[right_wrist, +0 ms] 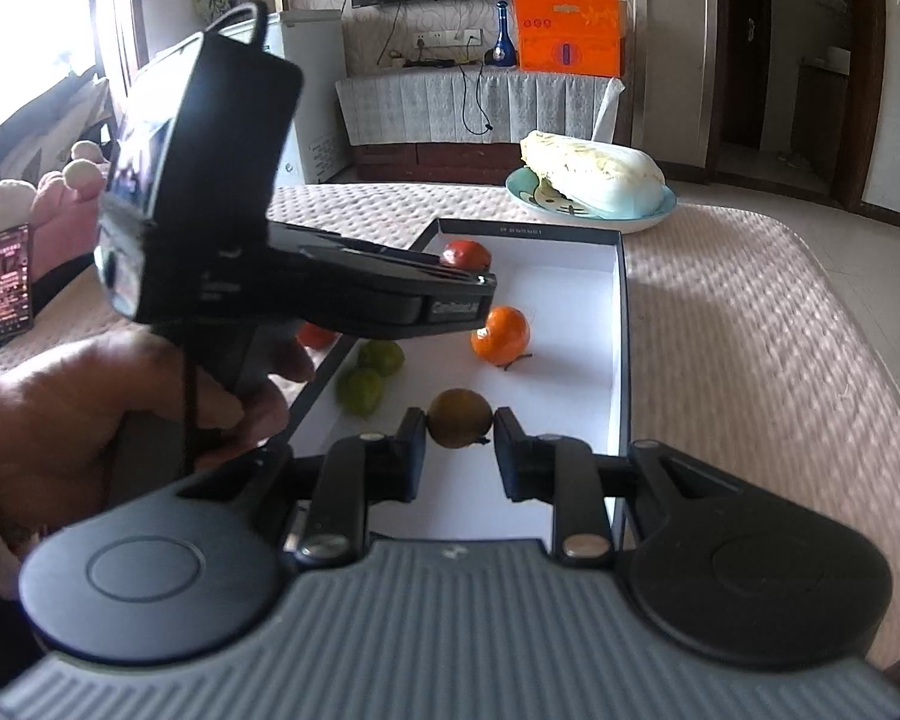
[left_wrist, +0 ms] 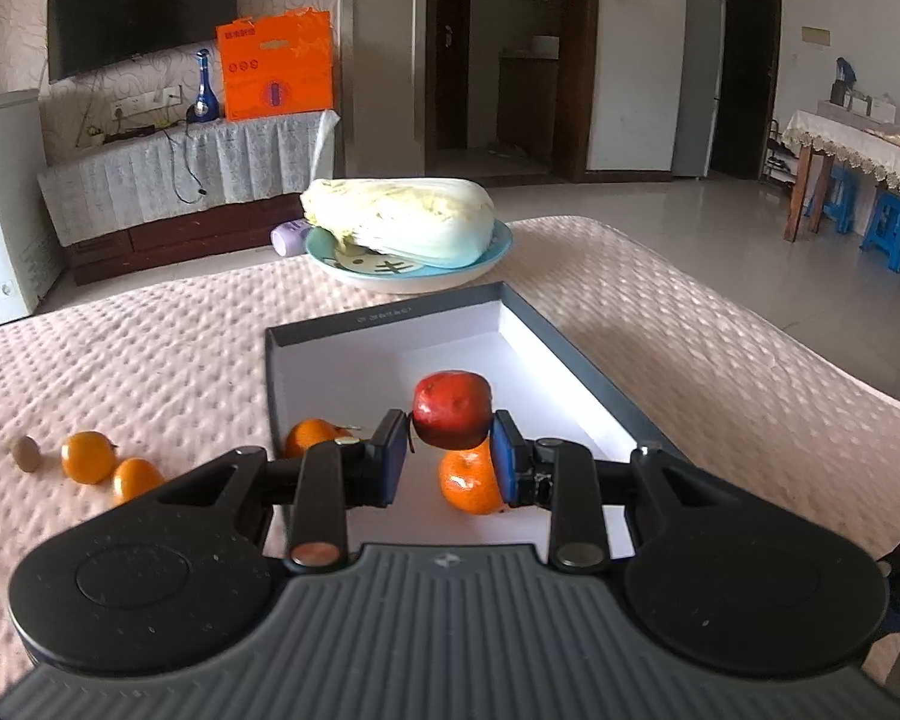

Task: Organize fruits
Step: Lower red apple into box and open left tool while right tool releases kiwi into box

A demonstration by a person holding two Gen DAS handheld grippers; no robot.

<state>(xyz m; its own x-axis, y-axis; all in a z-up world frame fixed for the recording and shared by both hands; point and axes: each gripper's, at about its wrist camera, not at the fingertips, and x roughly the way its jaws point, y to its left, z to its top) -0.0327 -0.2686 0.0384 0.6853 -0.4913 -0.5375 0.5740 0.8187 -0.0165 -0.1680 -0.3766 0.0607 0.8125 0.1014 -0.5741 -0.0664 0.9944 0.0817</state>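
While the left gripper [left_wrist: 450, 456] hangs over the shallow box [left_wrist: 384, 324], its two pads pinch a red fruit [left_wrist: 452, 407] from either side, lifted clear of the white floor. Directly beneath that fruit, an orange [left_wrist: 468, 483] lies inside the box; a second orange [left_wrist: 311, 435] shows at the box's left wall, partly hidden by the left finger. Outside the box, on the pink quilted cover [left_wrist: 150, 360], two more oranges [left_wrist: 88, 456] lie touching, with a small brown fruit [left_wrist: 26, 453] just beside them.

From the right side: right gripper [right_wrist: 459, 444] pinches a brownish-yellow fruit [right_wrist: 460, 418] between its pads, low over the near end of the box. Two green fruits [right_wrist: 381, 357] lie close together by the left wall. One orange [right_wrist: 500, 335] sits mid-box, well apart from the greens.

The person's hand [right_wrist: 120, 420] grips the handle of the left tool, which crosses over the box's left edge.

Beyond the box, near its far end: a blue plate [left_wrist: 498, 252] bearing a napa cabbage [left_wrist: 399, 213].
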